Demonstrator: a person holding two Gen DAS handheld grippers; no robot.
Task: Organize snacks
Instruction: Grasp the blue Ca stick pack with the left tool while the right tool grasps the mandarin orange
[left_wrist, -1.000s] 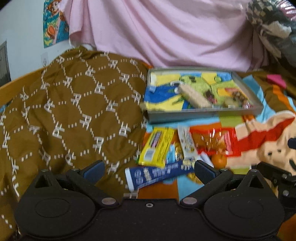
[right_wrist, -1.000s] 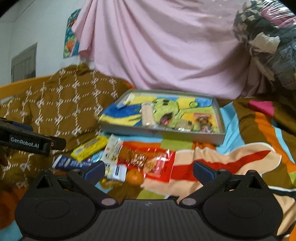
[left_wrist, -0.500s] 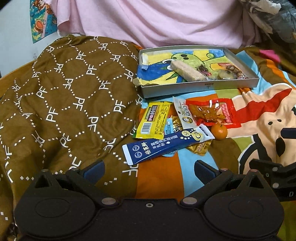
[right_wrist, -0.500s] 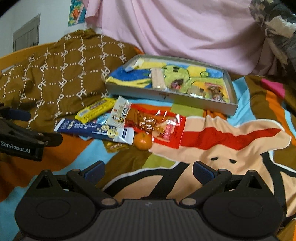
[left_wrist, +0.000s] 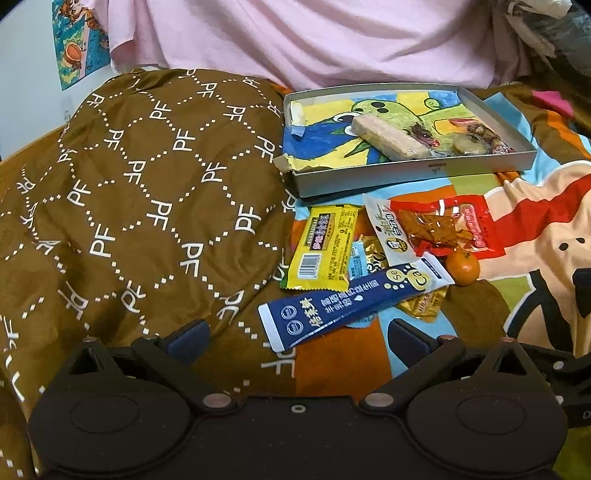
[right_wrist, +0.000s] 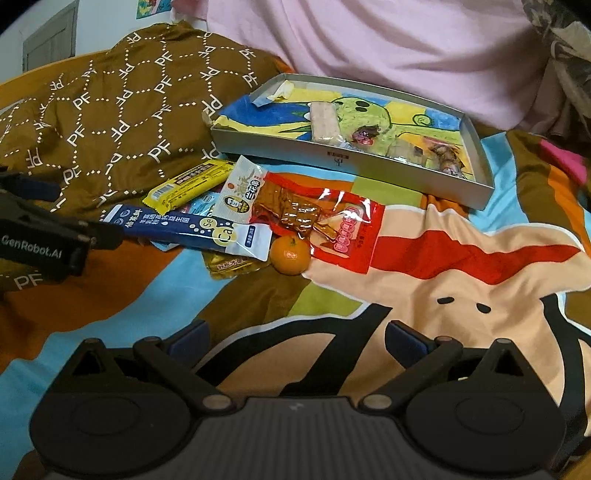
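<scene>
A cartoon-print bedsheet (right_wrist: 461, 258) carries everything, with a brown quilt (left_wrist: 147, 206) printed with "PF" heaped over its left side and a pink cloth (left_wrist: 314, 40) hanging along its far edge. Toward that far edge sits a shallow grey tray (left_wrist: 417, 173) lined with a bright drawing; inside it lie a pale wrapped bar (left_wrist: 388, 138) and a few small wrapped sweets (left_wrist: 476, 138) toward its right end. Just in front of the tray's near wall the loose snacks lie in a cluster beside the quilt's edge: a red packet of dried strips (left_wrist: 439, 227), a long blue sachet (left_wrist: 354, 299) lying across the pile, a yellow bar wrapper (left_wrist: 325, 247) touching the quilt, a gold wrapper (right_wrist: 229, 264) partly under the sachet, and a small orange (right_wrist: 290, 254) at the red packet's near corner. The left gripper (left_wrist: 295, 338) hovers just short of the blue sachet, fingers spread apart and holding nothing. The right gripper (right_wrist: 295, 338) hangs over bare sheet nearer the front edge, likewise spread and empty.
</scene>
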